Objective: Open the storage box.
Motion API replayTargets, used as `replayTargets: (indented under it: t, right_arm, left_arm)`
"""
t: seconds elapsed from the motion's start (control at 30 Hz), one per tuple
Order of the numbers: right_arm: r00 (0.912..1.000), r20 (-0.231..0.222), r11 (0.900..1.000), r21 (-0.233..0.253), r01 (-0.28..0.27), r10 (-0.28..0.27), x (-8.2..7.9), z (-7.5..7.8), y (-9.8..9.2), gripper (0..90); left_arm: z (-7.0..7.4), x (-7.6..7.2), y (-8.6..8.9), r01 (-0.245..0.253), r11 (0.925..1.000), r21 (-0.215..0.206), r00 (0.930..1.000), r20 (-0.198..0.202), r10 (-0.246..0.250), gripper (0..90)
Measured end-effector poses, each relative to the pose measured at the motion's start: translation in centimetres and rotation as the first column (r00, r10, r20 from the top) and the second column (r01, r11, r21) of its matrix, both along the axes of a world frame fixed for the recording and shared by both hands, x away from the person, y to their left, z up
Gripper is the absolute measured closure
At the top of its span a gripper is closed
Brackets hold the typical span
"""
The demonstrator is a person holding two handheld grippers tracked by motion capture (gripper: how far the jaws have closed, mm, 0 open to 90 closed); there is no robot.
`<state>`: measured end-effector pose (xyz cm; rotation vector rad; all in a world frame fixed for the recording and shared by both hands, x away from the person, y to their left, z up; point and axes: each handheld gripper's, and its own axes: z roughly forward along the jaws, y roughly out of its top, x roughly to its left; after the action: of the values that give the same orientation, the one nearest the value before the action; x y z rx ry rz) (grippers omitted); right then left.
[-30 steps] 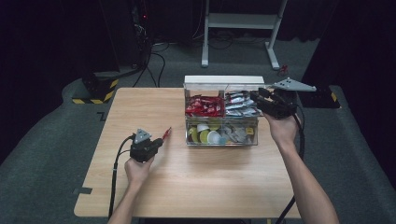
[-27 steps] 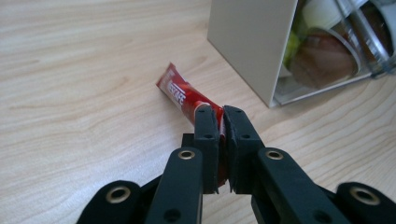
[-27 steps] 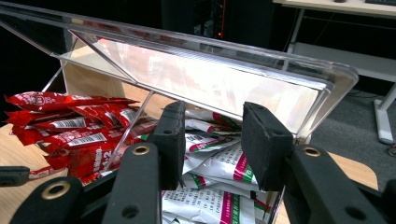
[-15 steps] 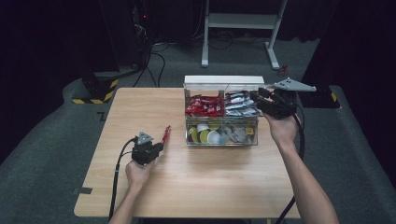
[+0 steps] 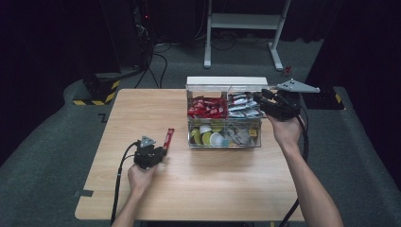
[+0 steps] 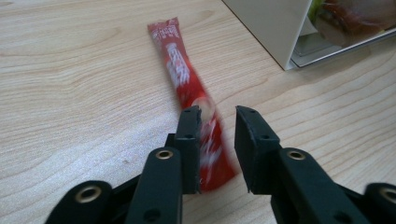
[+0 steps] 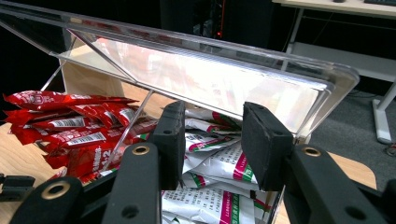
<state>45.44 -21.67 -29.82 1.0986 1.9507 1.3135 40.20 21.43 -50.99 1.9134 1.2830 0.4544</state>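
A red sachet (image 5: 168, 137) lies flat on the wooden table (image 5: 198, 189), left of a clear box (image 5: 224, 144). My left gripper (image 5: 162, 150) sits low at the sachet's near end. In the left gripper view the jaws of my left gripper (image 6: 217, 114) stand apart, open, with the blurred end of the sachet (image 6: 180, 70) between them on the wood. My right gripper (image 5: 262, 98) hovers open at the box's right back corner. In the right gripper view my right gripper (image 7: 212, 109) is just under the raised clear lid (image 7: 196, 70), above white sachets (image 7: 210, 158).
The box's back compartments hold red sachets (image 5: 206, 108) and white sachets (image 5: 241, 105); the front one holds several round capsules (image 5: 213, 137). Its lid (image 5: 224, 81) stands up at the back. A white desk frame (image 5: 246, 21) stands beyond the table.
My left gripper has drawn back slightly toward the person while the red sachet stays on the table. My right gripper has held still at the box.
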Motion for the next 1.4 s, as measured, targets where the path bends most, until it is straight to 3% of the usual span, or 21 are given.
replayTargets:
  t: [0.4, 0.57, 0.73, 0.93, 1.03, 1.4]
  right_arm:
    - [1.0000, -0.001, 1.000, -0.002, 0.001, -0.001, 0.0, 0.0, 0.0, 60.0]
    - [1.0000, -0.001, 1.000, -0.003, 0.001, -0.001, -0.1, 0.0, 0.0, 60.1]
    - [1.0000, -0.001, 1.000, 0.002, 0.003, -0.003, -0.1, 0.1, -0.1, 60.0]
    - [1.0000, 0.000, 1.000, 0.002, 0.002, -0.002, -0.3, 0.1, -0.2, 60.0]
    - [1.0000, 0.001, 1.000, 0.008, 0.003, -0.003, -0.3, 0.2, -0.2, 60.0]
    - [1.0000, 0.002, 1.000, 0.019, -0.003, 0.003, -0.7, -0.1, -0.6, 59.8]
  left_arm:
    - [1.4, -0.8, 1.2, -0.029, 0.9989, -0.037, 0.9983, 0.050, 0.031, 59.0]
    - [1.7, -1.2, 2.6, -0.074, 0.9964, -0.040, 0.9948, 0.067, 0.077, 57.7]
    - [1.1, -1.6, 4.3, -0.136, 0.9891, -0.057, 0.9890, 0.051, 0.139, 57.2]
    - [0.7, -2.0, 5.6, -0.185, 0.9816, -0.049, 0.9808, 0.054, 0.187, 55.5]
    - [0.3, -2.1, 6.0, -0.203, 0.9790, -0.020, 0.9779, 0.048, 0.204, 53.9]
    - [-0.9, -2.2, 6.4, -0.242, 0.9699, 0.027, 0.9699, 0.034, 0.241, 50.3]
